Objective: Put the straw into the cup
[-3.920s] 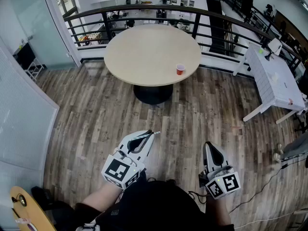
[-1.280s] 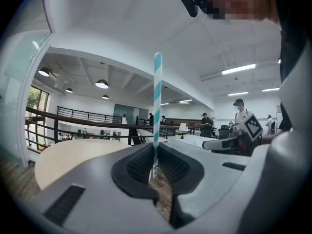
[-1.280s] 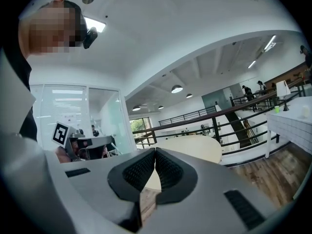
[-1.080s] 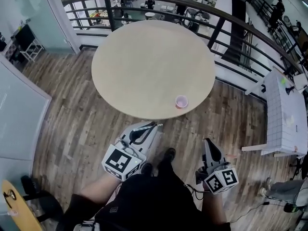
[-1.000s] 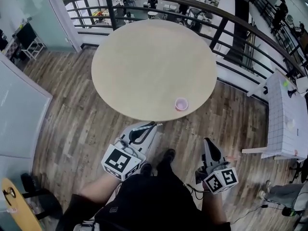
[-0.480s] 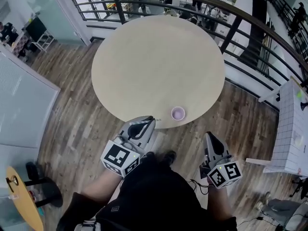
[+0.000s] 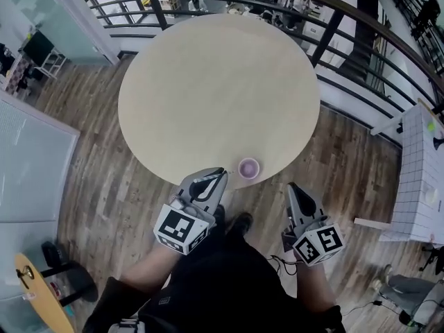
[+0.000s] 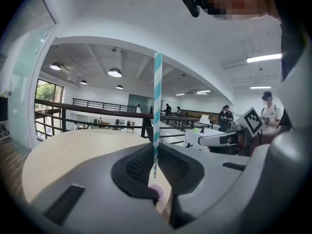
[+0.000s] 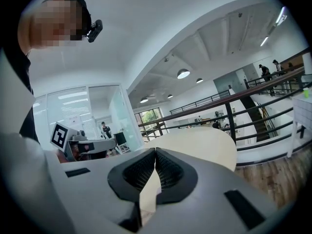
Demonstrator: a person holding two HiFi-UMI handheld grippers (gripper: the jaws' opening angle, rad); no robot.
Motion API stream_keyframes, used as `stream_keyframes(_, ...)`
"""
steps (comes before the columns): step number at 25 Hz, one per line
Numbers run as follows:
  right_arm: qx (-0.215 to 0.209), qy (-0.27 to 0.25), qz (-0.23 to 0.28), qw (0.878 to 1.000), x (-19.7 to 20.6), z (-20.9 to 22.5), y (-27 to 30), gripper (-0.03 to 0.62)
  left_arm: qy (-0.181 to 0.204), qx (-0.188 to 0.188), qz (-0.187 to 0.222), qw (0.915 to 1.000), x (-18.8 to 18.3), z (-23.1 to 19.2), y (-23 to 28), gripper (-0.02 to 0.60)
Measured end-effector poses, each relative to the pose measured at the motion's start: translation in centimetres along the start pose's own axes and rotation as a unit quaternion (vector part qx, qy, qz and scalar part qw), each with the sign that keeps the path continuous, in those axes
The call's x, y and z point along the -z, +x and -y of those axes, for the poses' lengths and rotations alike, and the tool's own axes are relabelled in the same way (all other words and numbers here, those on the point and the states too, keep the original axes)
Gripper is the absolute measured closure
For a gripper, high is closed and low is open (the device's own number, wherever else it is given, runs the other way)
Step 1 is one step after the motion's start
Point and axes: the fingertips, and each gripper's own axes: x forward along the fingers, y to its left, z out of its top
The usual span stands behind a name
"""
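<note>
A small cup [image 7: 248, 168] with a pale purple inside stands near the front edge of the round beige table [image 7: 215, 96]. My left gripper [image 7: 221, 173] reaches the table edge just left of the cup and is shut on a teal-and-white striped straw [image 8: 157, 106], which stands upright between the jaws. In the left gripper view the cup [image 8: 157, 192] shows low down, just past the gripper [image 8: 155, 147]. My right gripper [image 7: 291, 186] hangs right of the cup, short of the table. In its own view the right gripper [image 9: 155, 150] has its jaws together with nothing between them.
A dark metal railing [image 7: 333, 26] curves behind the table, with a drop beyond it. A white gridded table [image 7: 416, 179] stands at the right, and a small round wooden top [image 7: 31, 290] at the bottom left. Wood floor surrounds the table.
The table and cup have come closer in the head view. Both grippers moved forward, and the left one now reaches the table edge beside the cup.
</note>
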Motion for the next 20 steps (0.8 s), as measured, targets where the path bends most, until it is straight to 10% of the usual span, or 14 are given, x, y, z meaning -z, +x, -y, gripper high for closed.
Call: stream_keyframes(20,0.004,0.033,-0.054,0.998,6.4,3.4,6.7,0.574,-0.010,0.050,-0.082,0.9953,8.9,-1.5,9.1,0.555)
